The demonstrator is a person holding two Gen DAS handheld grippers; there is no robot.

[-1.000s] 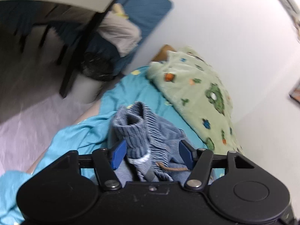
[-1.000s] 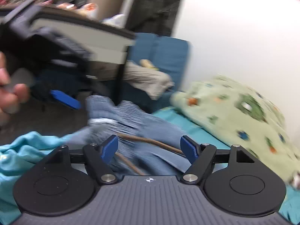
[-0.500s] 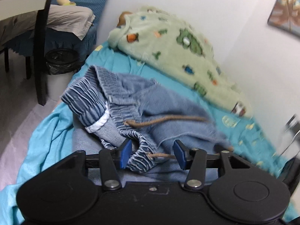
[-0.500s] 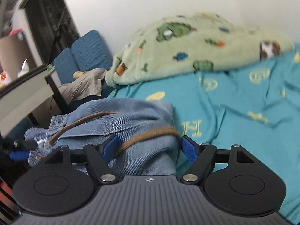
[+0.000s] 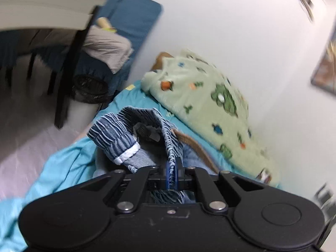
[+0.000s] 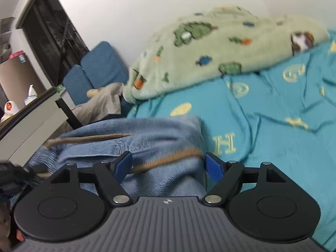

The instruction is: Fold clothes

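Left tool [image 5: 172, 173] clamped on the ribbed waistband of the denim shorts [image 5: 134, 145], after just closing on that fabric. Shorts lying rumpled on the teal bedsheet [image 6: 262, 113], near the green blanket [image 6: 210, 48]. Right tool [image 6: 168, 163] wide apart, with denim and the brown drawstring [image 6: 168, 160] between the pads, not pinched. Better to pinch the opposite waistband edge, avoid catching only the drawstring, then pull taut and flat.

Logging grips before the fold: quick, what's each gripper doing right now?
Left gripper: its jaws have just been closing; now shut on the ribbed waistband of the denim shorts.
Right gripper: open, the shorts' fabric between its fingers, not pinched.
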